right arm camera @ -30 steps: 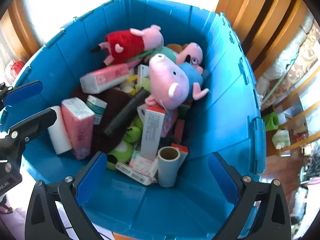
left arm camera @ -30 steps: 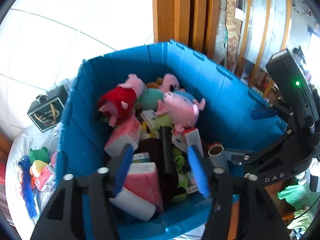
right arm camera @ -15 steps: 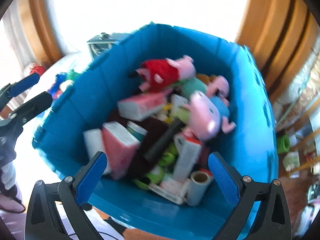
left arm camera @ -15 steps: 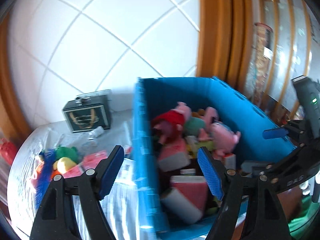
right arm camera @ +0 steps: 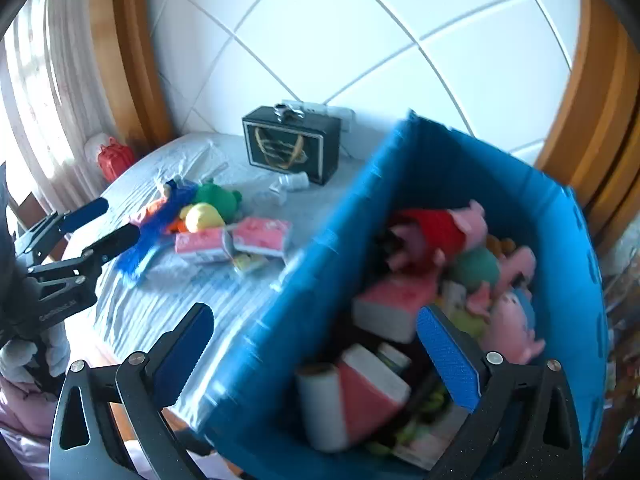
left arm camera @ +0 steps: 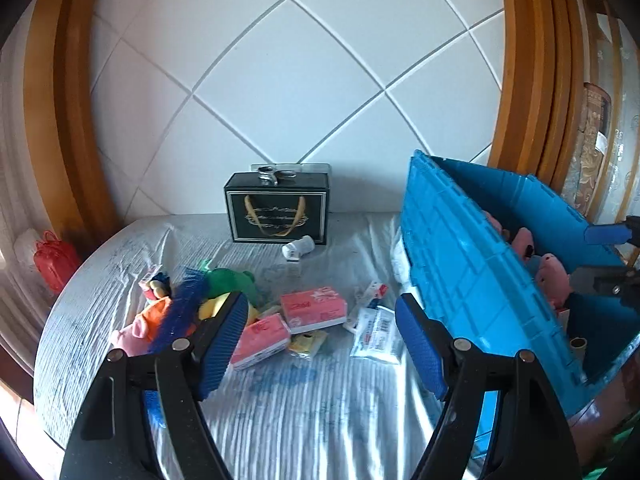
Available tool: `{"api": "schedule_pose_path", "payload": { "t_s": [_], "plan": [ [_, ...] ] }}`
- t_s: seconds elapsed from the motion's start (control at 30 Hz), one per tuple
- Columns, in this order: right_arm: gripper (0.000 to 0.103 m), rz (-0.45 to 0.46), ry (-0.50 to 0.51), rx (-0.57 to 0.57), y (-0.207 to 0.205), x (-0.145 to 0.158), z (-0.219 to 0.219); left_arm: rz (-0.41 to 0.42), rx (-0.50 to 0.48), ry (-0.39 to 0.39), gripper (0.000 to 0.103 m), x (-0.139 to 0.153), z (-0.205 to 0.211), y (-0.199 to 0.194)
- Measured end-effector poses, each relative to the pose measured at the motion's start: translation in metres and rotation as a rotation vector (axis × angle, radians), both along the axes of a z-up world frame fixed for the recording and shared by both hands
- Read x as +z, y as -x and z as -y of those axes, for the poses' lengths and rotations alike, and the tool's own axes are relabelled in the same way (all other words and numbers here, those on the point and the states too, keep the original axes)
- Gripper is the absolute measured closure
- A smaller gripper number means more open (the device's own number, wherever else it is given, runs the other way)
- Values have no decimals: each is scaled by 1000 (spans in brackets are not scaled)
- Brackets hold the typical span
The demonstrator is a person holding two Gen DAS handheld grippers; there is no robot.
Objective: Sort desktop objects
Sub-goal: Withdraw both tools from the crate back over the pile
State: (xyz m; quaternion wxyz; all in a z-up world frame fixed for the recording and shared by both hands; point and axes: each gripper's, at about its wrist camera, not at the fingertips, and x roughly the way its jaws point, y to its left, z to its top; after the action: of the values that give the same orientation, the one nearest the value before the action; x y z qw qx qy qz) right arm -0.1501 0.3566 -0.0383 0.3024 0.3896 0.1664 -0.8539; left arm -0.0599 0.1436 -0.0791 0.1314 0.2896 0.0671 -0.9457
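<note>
A blue plastic bin stands at the table's right and holds pink pig plush toys, tissue packs and a paper roll. Loose items lie on the grey cloth: two pink tissue packs, a green and yellow plush, a blue brush, white packets and a small white bottle. My left gripper is open and empty, above the cloth just left of the bin. My right gripper is open and empty, straddling the bin's near left wall.
A black gift box with gold handles stands at the back against the white tiled wall. A red object sits beyond the table's left edge. Wooden frames flank the wall. The left gripper also shows in the right wrist view.
Both grippers have pulled back from above the bin and swung left. The left one's jaws have widened, and it now faces the loose items on the table. The right one now straddles the bin wall.
</note>
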Motion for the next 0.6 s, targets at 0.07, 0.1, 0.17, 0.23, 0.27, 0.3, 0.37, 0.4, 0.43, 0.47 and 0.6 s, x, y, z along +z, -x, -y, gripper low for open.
{"api": "schedule_pose_path", "payload": {
  "t_s": [0.07, 0.1, 0.17, 0.23, 0.27, 0.3, 0.37, 0.4, 0.43, 0.47, 0.6],
  "plan": [
    [0, -22, 15, 10, -8, 2, 26, 18, 10, 9, 27, -13, 31, -4],
    [0, -25, 24, 14, -11, 3, 37, 29, 15, 14, 27, -19, 46, -6],
    [0, -27, 54, 19, -16, 3, 62, 47, 18, 21, 27, -35, 75, -7],
    [0, -28, 74, 20, -20, -1, 82, 74, 19, 18, 27, -53, 101, -9],
    [0, -33, 84, 14, -22, -4, 96, 84, 15, 12, 27, -62, 113, -9],
    [0, -36, 88, 7, -23, -8, 106, 95, 11, 5, 27, -71, 122, -9],
    [0, -36, 94, -11, -24, -22, 129, 112, -7, -15, 27, -90, 140, -10],
    [0, -32, 96, -22, -23, -29, 137, 124, -14, -25, 27, -99, 146, -9],
    [0, -23, 98, -32, -21, -37, 145, 136, -24, -37, 27, -108, 153, -7],
    [0, -7, 101, -44, -19, -47, 151, 149, -38, -54, 27, -118, 160, -3],
    [0, 97, 111, -111, -7, -96, 170, 196, -83, -82, 27, -150, 170, 12]
  ]
}}
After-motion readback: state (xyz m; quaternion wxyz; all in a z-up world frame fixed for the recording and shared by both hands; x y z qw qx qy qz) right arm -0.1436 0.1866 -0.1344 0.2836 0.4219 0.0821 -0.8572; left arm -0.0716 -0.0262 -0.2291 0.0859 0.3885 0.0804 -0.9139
